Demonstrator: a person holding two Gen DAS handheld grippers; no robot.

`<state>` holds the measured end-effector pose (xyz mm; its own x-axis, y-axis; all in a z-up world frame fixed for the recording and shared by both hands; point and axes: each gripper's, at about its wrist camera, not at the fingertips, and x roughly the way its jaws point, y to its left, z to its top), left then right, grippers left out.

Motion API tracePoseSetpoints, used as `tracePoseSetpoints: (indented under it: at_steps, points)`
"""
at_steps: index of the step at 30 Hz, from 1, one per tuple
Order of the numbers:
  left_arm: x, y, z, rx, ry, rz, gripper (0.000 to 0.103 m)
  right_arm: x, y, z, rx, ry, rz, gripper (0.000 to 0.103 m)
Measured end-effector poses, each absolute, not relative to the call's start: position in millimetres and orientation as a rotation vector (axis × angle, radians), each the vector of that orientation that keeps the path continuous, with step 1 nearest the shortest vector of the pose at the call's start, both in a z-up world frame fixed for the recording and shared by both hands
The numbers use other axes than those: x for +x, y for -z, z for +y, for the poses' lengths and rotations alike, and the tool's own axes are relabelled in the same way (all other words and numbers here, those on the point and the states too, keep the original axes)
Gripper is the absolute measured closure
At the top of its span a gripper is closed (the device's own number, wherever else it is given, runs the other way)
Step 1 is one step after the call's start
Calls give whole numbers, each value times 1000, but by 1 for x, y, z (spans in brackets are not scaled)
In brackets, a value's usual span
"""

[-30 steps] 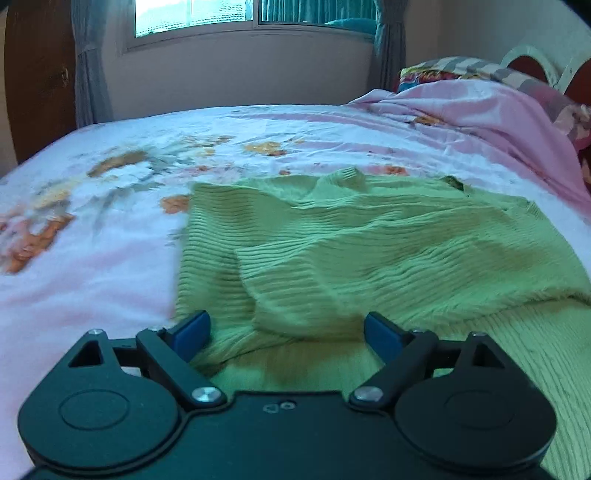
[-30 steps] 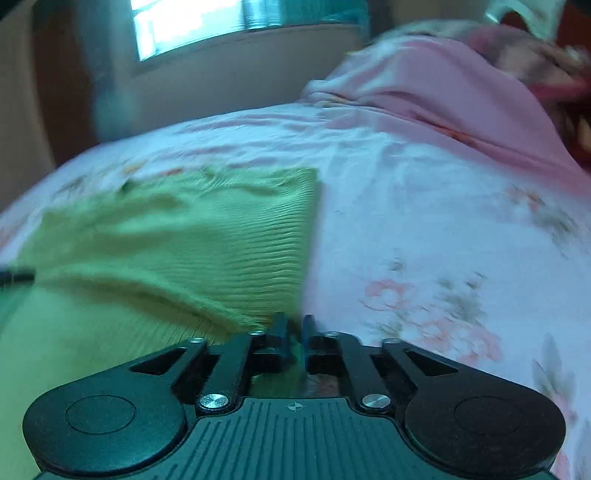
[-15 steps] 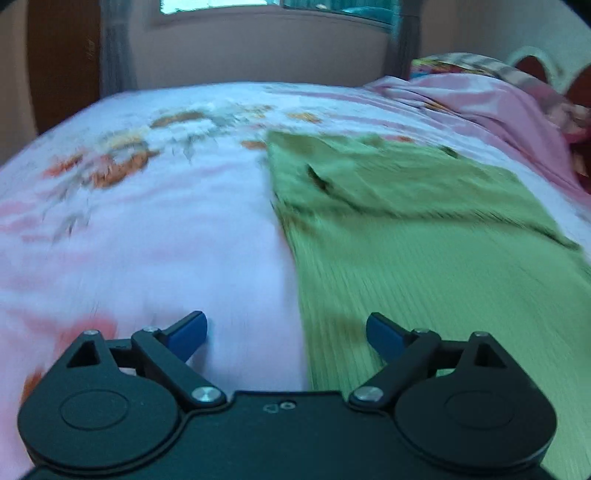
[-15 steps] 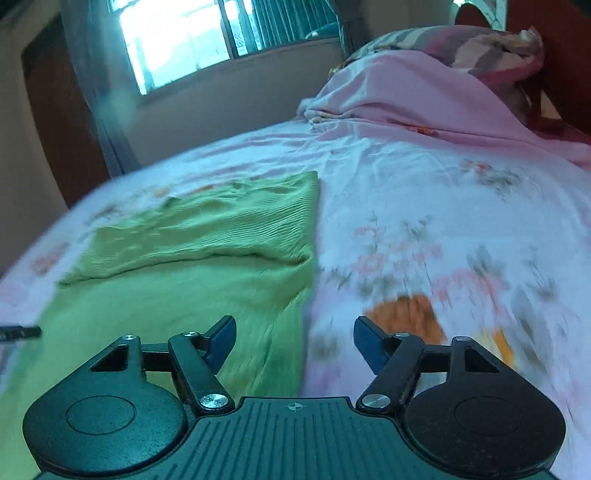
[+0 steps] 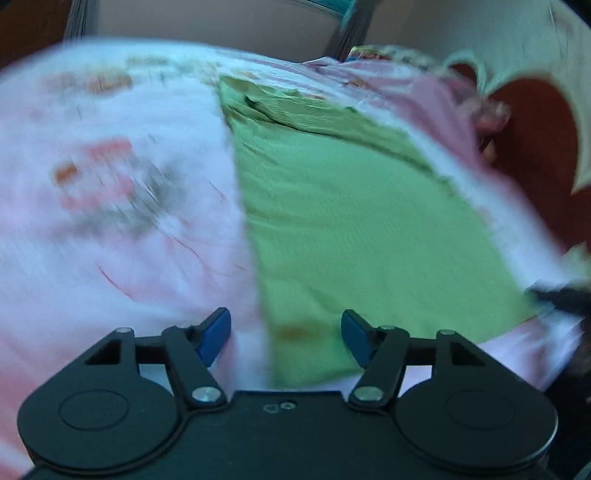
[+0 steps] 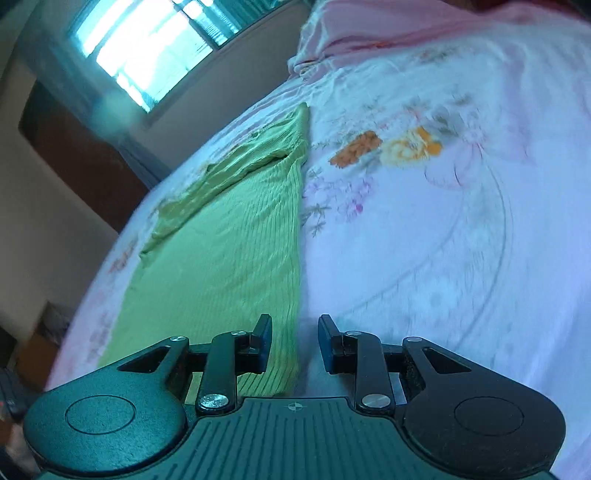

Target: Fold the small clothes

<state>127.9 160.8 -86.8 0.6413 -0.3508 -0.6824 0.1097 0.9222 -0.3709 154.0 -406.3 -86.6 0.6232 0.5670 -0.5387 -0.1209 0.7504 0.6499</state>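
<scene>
A green ribbed knit garment [image 5: 354,221] lies flat on the floral bedsheet [image 5: 110,221], its far part folded over. My left gripper [image 5: 284,336] is open and empty, its jaws astride the garment's near left corner. In the right wrist view the garment [image 6: 229,236] runs away from me as a long strip. My right gripper [image 6: 294,343] is partly open and empty, its jaws astride the garment's right edge at the near corner. The right gripper shows blurred at the right edge of the left wrist view [image 5: 561,295].
A pink blanket [image 6: 406,26] is heaped at the head of the bed, with a headboard [image 5: 535,122] behind. A window [image 6: 147,48] and a wall stand beyond the far side. The bedsheet [image 6: 443,221] spreads wide to the right of the garment.
Both grippers drew back toward the garment's near end. My right gripper let go of the garment edge a second ago and its jaws have now narrowed. The left stayed open.
</scene>
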Motion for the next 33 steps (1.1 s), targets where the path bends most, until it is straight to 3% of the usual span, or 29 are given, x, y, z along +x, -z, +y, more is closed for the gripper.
tracePoseSetpoints:
  at_steps: [5, 10, 16, 25, 26, 27, 29, 30, 33]
  points:
    - [128, 105, 181, -605, 410, 861, 41, 150, 103, -424, 800, -480, 831, 76]
    - [140, 128, 206, -801, 423, 866, 73, 159, 112, -434, 899, -528, 851, 76]
    - [167, 140, 212, -869, 486, 874, 75, 179, 121, -438, 948, -608, 880, 76]
    - [187, 139, 196, -714, 564, 915, 78, 190, 125, -425, 863, -688, 898, 76]
    - [188, 139, 195, -713, 565, 915, 79, 191, 125, -423, 858, -693, 897, 76]
    - [188, 138, 193, -691, 558, 913, 87, 193, 124, -419, 846, -694, 898, 77]
    - [184, 136, 190, -661, 554, 901, 93, 193, 120, -416, 804, -708, 896, 99]
    - [180, 137, 193, -680, 566, 893, 99, 192, 118, -415, 790, -714, 896, 100]
    - [167, 140, 198, -728, 568, 844, 100, 186, 107, -412, 753, -742, 865, 100]
